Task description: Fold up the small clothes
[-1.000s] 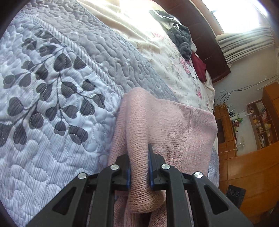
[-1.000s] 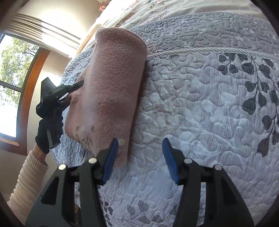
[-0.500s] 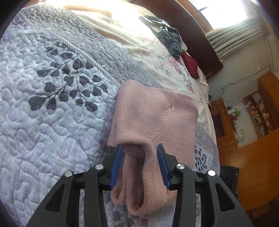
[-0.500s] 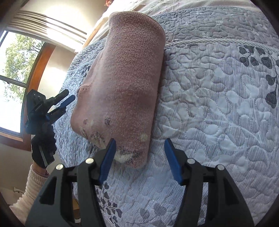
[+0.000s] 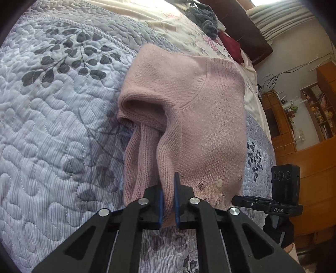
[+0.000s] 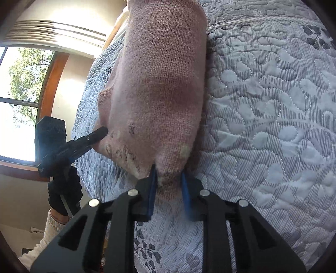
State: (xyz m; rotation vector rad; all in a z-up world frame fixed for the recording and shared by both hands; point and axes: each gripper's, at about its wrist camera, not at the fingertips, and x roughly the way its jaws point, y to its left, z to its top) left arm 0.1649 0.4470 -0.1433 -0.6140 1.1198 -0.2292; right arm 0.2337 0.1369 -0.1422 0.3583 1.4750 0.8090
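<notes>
A folded pink knitted sweater lies on a bed, on top of a pale blue-grey quilt stitched with a dark leaf pattern. It sits near the quilt's lower edge, folded into a long narrow bundle, with a sleeve tucked underneath and showing at the open end. Small dark and pale flecks of decoration dot the knit near its closest corner. The left gripper, black with blue pads, is pinching a ridge of the sweater's near edge; its two fingers are drawn close together with a fold of knit squeezed between them. The right gripper holds the neighbouring corner of the same edge, its blue pads pressed against a bunched lump of the fabric on both sides. From the right-hand camera, the left gripper's tip touches the sweater's side, held by a black-gloved hand with a cream ribbed sleeve at the wrist. Further up the bed, well apart from the sweater, lie a floral sheet, a crumpled grey garment and a dark red one near a dark headboard. A wooden-framed window with trees outside stands on one side of the room, wooden shelving on the other.
</notes>
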